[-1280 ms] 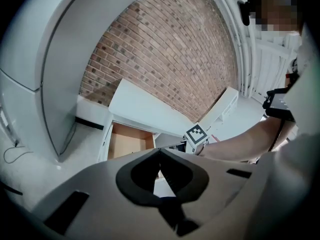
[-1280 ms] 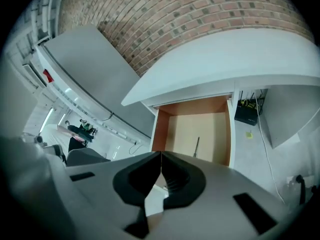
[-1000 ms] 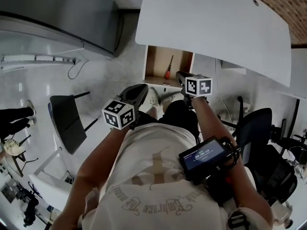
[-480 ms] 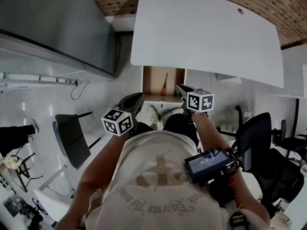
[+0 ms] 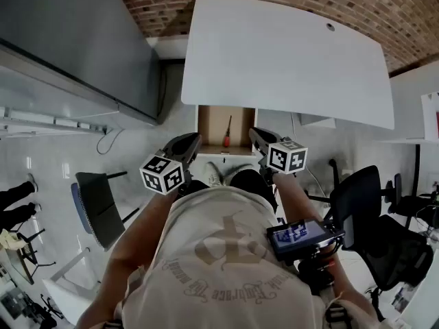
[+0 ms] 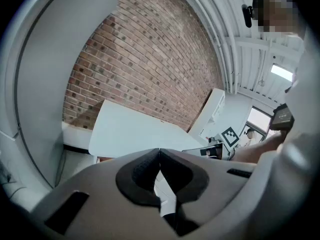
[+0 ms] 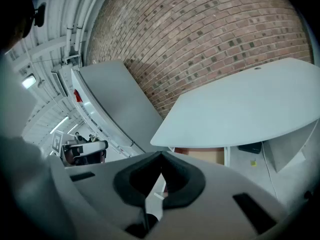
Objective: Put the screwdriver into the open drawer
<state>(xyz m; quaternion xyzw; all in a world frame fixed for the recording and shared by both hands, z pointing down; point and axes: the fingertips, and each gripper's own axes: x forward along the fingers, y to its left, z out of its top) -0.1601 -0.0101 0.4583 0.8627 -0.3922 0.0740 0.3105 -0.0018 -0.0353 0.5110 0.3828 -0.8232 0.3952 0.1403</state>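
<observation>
The screwdriver (image 5: 226,133) lies inside the open drawer (image 5: 211,125), its red handle toward the person and its shaft pointing in under the desk (image 5: 288,60) — so the placing looks done. Both grippers hover over the person's lap, near the drawer front but apart from it. The left gripper (image 5: 192,141) has its jaws pressed together on nothing, and the right gripper (image 5: 254,134) is the same, pads meeting with no thing between them. By my reading the task is at its finish, and the next move calls for little more than keeping both grippers clear of the drawer. The desk hides the drawer's back — how deep it runs cannot be told. The screwdriver's tip is too small to make out, and neither gripper view shows the tool; the right one catches only a sliver of the drawer's brown inside
</observation>
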